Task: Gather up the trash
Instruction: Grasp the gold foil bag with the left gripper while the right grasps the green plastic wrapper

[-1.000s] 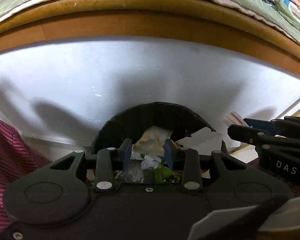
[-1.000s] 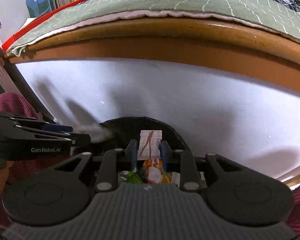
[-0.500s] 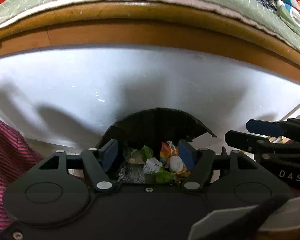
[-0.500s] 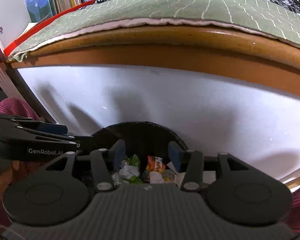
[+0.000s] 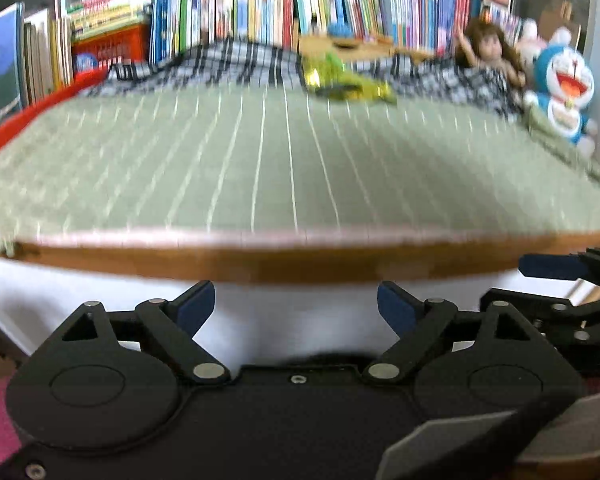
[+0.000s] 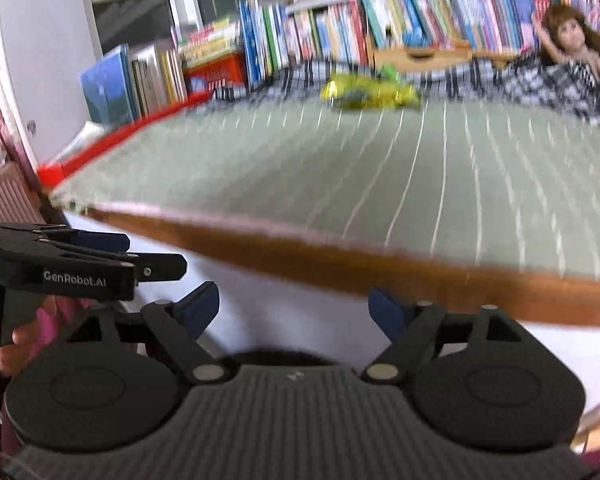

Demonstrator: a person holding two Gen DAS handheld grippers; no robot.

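A crumpled yellow-green wrapper (image 5: pixel 350 86) (image 6: pixel 370 91) lies at the far side of the green quilted bed cover (image 5: pixel 260 160) (image 6: pixel 380 176), near the checked blanket. My left gripper (image 5: pixel 296 306) is open and empty, below the bed's wooden edge. My right gripper (image 6: pixel 294 308) is open and empty too, in front of the white bed side. Only the dark rim of the black bin (image 6: pixel 276 357) (image 5: pixel 320 358) peeps over each gripper body. The left gripper shows at the left of the right wrist view, the right gripper at the right of the left wrist view.
The bed's wooden rail (image 5: pixel 260 264) runs across both views above a white panel (image 6: pixel 284 312). Books (image 5: pixel 260 4) line the back. A doll (image 5: pixel 488 54) and a blue plush toy (image 5: pixel 566 88) sit at the far right. A red board (image 6: pixel 112 140) edges the bed's left side.
Both grippers let go of their paper scraps over the bin, opened wide, then tilted up from the bin to face the bed top. The views are blurred by motion.
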